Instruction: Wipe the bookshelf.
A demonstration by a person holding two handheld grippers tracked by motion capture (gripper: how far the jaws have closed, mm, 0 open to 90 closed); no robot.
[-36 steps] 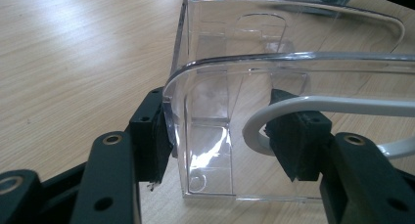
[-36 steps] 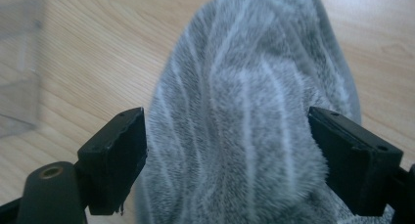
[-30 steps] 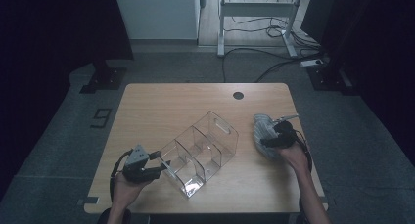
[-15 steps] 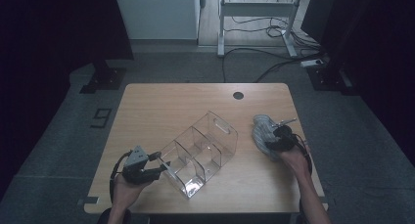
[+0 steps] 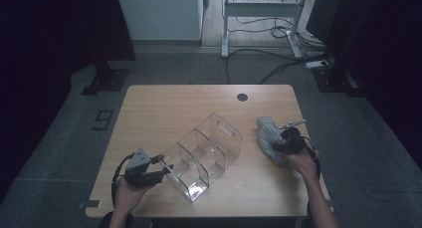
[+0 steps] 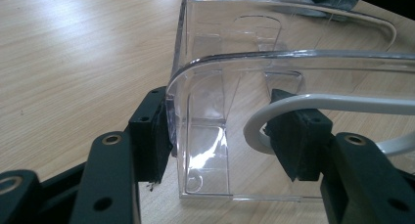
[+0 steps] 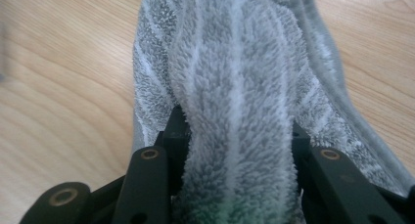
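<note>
Grey towel (image 7: 235, 87) cut off at edges

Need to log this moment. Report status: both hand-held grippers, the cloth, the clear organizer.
Left hand-held gripper clamped on clear organizer end wall. Right hand-held gripper, jaws just closing, pinching a fold of grey towel. Towel on table, apart from organizer. Nothing between them.

Both forearms reach in from the near edge. The left gripper (image 5: 160, 166) sits low at near left, its black jaws half apart, clamped. The right gripper (image 5: 278, 144), at the right, has just been closing its jaws, now pinching.
</note>
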